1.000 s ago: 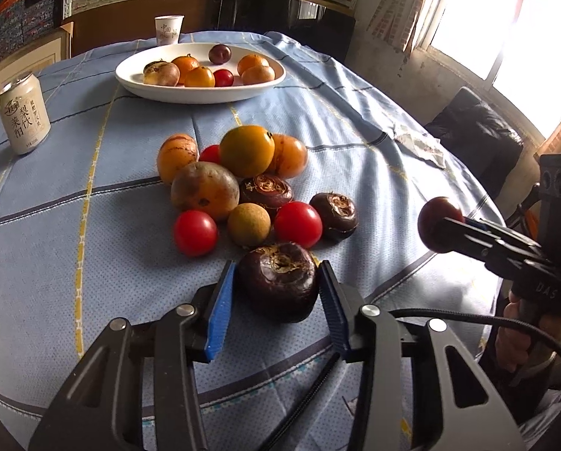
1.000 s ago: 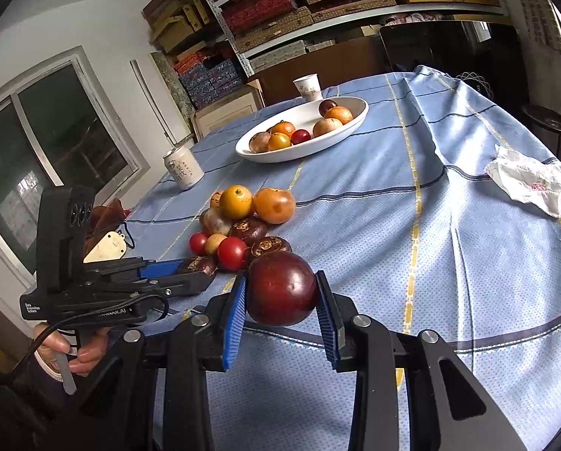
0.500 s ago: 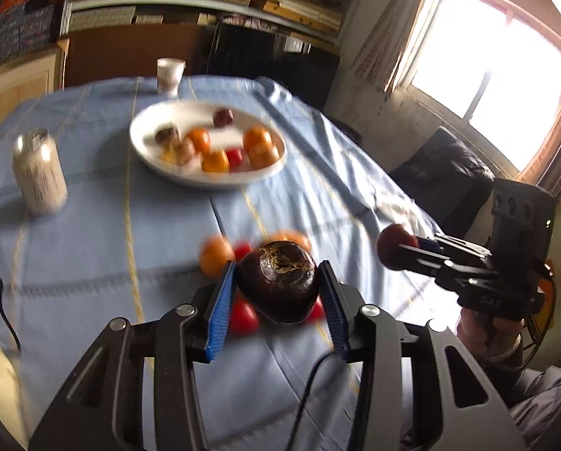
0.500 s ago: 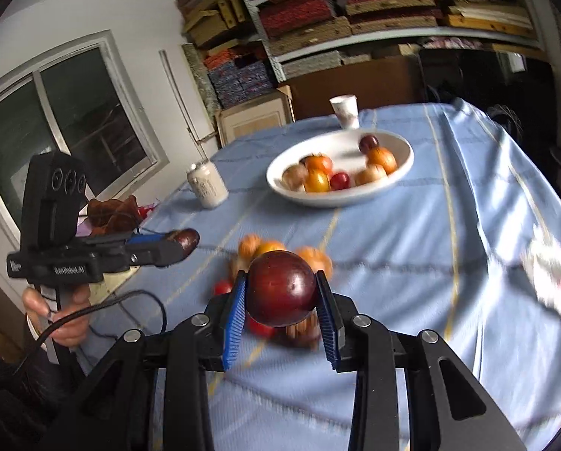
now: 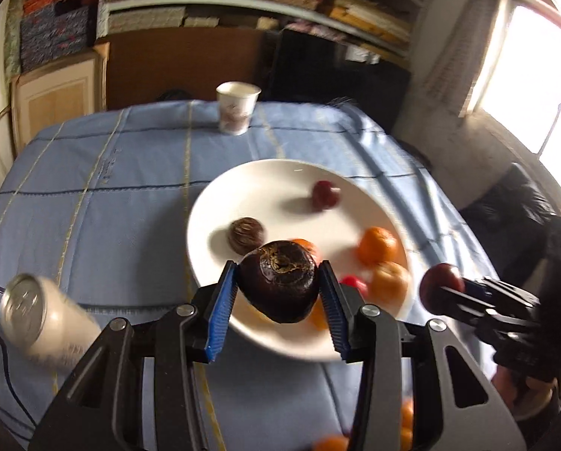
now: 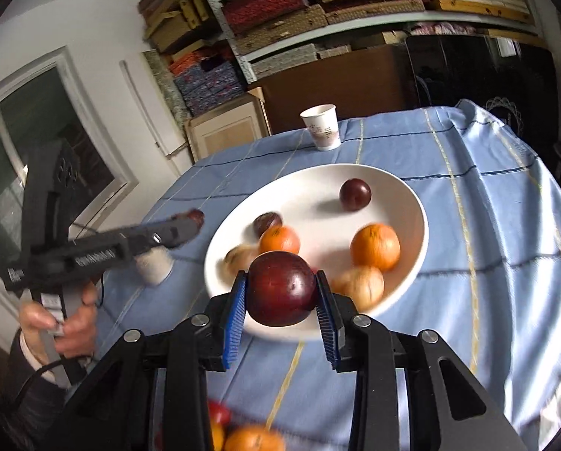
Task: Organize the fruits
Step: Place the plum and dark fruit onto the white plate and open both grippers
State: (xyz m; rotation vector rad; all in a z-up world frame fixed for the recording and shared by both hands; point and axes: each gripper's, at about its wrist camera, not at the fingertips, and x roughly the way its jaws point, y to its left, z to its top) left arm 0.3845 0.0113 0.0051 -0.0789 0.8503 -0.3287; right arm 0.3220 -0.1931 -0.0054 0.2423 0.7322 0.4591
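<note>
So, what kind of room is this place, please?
Probably a lived-in home room, perhaps dining and storage together. A table under a blue tablecloth carries a white fruit plate and paper cup, while wall shelves hold stacked boxes.

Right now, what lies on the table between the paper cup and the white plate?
Nothing: only bare blue tablecloth separates the paper cup from the white plate, seen in both wrist views.

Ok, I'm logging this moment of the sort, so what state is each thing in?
left gripper: shut on a dark brown fruit
right gripper: shut on a dark red plum
white plate: partly filled with fruit
paper cup: upright
can: upright
</note>
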